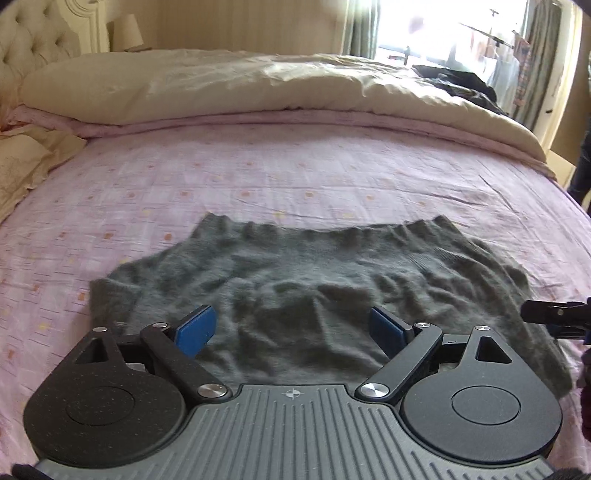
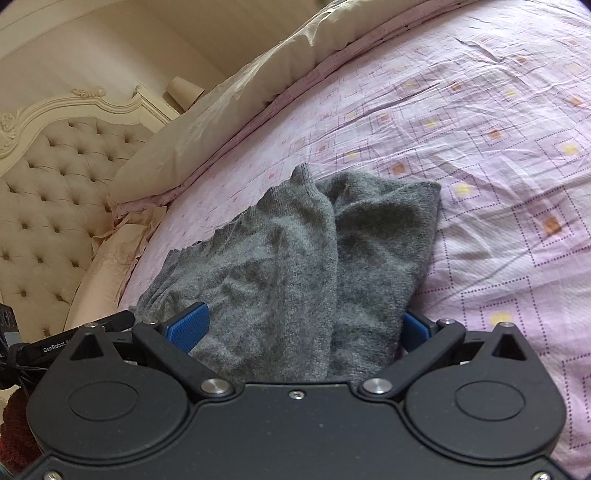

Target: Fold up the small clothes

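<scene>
A small grey knitted garment [image 1: 295,280] lies spread and rumpled on the pink patterned bed sheet [image 1: 258,177]. My left gripper [image 1: 291,328] is open just above its near edge, blue pads wide apart, holding nothing. In the right wrist view the garment [image 2: 295,258] shows a raised fold running down its middle. My right gripper [image 2: 304,326] is open at the garment's right end, with cloth lying between the blue pads; the right pad [image 2: 415,328] is partly hidden by the cloth. The right gripper also shows at the right edge of the left wrist view [image 1: 554,317].
A rolled-back cream duvet [image 1: 258,88] lies across the far side of the bed. A tufted cream headboard [image 2: 55,203] and a pillow [image 2: 110,266] are at the left. Dark clothes [image 1: 458,85] lie at the far right near a bright window [image 1: 443,29].
</scene>
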Tool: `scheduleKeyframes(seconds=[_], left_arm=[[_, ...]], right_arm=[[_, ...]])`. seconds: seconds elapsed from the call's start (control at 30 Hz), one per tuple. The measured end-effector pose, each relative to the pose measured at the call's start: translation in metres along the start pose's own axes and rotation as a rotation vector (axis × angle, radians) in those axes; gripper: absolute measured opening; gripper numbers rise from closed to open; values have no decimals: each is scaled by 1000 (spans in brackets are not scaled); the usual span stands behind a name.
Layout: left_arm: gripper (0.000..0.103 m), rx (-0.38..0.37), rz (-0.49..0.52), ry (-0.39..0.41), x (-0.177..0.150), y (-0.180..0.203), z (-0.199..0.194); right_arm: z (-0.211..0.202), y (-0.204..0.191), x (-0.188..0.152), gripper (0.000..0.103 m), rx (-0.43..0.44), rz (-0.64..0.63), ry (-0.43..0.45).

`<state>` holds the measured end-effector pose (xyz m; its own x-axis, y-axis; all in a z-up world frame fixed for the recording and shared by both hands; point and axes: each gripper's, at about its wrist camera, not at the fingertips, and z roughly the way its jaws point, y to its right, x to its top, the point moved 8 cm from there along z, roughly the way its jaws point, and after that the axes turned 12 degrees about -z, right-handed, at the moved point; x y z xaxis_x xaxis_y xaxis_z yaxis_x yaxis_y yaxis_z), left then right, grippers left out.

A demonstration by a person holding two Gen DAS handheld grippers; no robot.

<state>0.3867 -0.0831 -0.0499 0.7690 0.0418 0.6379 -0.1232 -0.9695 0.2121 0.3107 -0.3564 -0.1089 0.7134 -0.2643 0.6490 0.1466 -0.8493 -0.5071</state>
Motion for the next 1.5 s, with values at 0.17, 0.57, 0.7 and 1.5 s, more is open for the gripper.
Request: scheduleKeyframes(seconds=[0.17, 0.57, 0.7, 1.5], left_arm=[[90, 49, 38, -83, -27, 24, 39], [103, 95, 63, -48, -36, 26, 52], [103, 106, 61, -44, -35, 27, 52], [93, 91, -23, 106, -41, -41, -18]], right_arm=[[1, -4, -2, 103, -21, -45, -9], [1, -5, -2, 103, -25, -47, -4], [2, -6, -2, 103, -36, -51, -10], [11, -18, -3, 103, -150, -122, -64]])
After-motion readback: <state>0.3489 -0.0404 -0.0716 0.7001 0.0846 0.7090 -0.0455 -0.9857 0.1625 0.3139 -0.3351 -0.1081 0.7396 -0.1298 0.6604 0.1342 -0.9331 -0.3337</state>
